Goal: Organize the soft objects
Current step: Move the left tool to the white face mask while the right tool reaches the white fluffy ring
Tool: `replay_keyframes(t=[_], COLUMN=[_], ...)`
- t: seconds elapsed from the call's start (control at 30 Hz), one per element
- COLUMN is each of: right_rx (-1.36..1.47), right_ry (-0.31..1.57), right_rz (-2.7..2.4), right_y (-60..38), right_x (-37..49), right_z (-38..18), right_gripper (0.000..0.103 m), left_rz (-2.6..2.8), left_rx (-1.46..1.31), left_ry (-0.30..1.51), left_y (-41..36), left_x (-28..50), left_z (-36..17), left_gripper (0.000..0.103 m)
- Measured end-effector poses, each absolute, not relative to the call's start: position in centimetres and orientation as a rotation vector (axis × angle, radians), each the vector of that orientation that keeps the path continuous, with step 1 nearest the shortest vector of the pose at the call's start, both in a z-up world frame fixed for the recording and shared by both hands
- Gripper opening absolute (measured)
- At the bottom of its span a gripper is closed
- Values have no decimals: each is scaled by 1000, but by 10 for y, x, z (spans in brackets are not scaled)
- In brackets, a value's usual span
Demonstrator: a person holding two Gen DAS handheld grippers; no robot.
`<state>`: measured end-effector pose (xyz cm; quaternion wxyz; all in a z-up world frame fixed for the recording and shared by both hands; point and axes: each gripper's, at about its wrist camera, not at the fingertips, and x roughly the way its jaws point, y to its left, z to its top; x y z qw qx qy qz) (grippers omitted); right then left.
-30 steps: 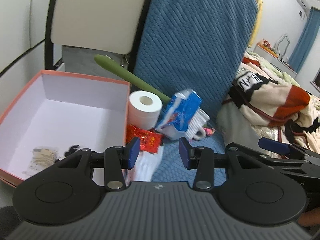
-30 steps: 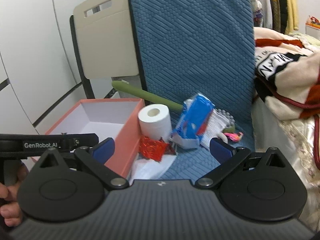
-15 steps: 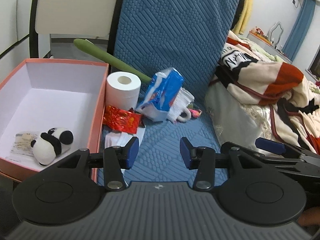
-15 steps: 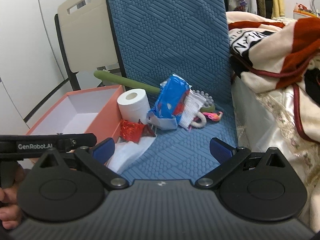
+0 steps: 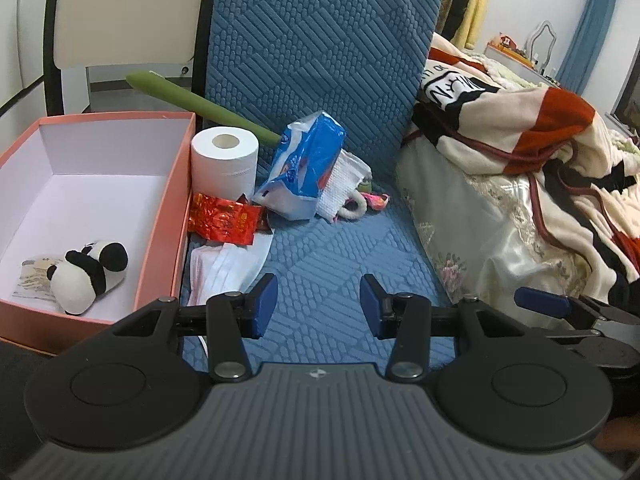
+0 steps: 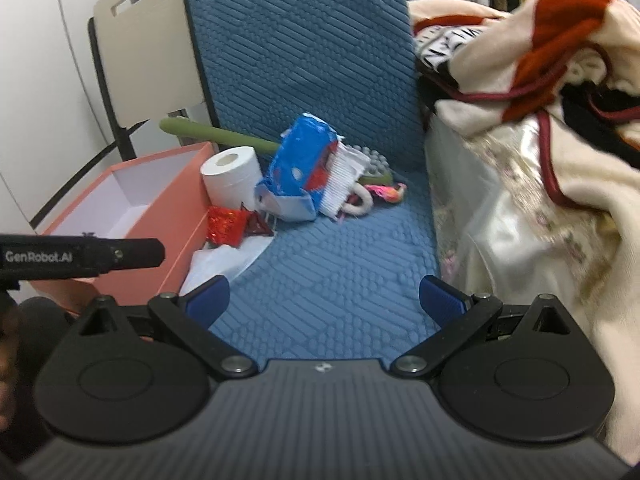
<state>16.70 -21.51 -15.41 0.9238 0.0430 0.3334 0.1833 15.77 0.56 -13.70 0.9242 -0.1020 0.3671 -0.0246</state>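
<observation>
A pink box (image 5: 176,184) (image 6: 160,224) stands at the left on the blue mat (image 5: 320,280). A panda plush (image 5: 88,276) and a small packet (image 5: 32,280) lie inside it. Beside the box lie a toilet roll (image 5: 224,164) (image 6: 232,176), a blue tissue pack (image 5: 304,168) (image 6: 300,168), a red packet (image 5: 224,220) (image 6: 224,224), white masks (image 5: 224,264), a white cloth (image 5: 340,192) and a pink ring toy (image 5: 360,208). My left gripper (image 5: 318,306) is open and empty, held back above the mat. My right gripper (image 6: 326,300) is open and empty too.
A blue cushion (image 5: 320,40) leans upright behind the pile, with a green foam stick (image 5: 192,100) across its base. A bed with a cream and red blanket (image 5: 520,140) (image 6: 540,120) fills the right. A cream chair back (image 5: 120,12) stands at the far left.
Both grippers have drawn back from the pile, so everything looks smaller and farther. The panda plush in the box has come into the left view. Both stay open.
</observation>
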Motion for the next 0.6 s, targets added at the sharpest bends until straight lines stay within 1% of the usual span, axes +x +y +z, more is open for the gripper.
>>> replay_keyframes(t=[0.33, 0.6], right_rx=[137, 124], right_ry=[671, 656], right_rz=[341, 331], right_y=[-220, -213], right_x=[184, 203], right_z=[-165, -170], right_gripper=[103, 103], left_rz=[-33, -4], left_rx=[-148, -102], left_ry=[779, 774], left_y=[-8, -11], left_x=[180, 208], left_z=[-167, -186], left_gripper=[52, 52])
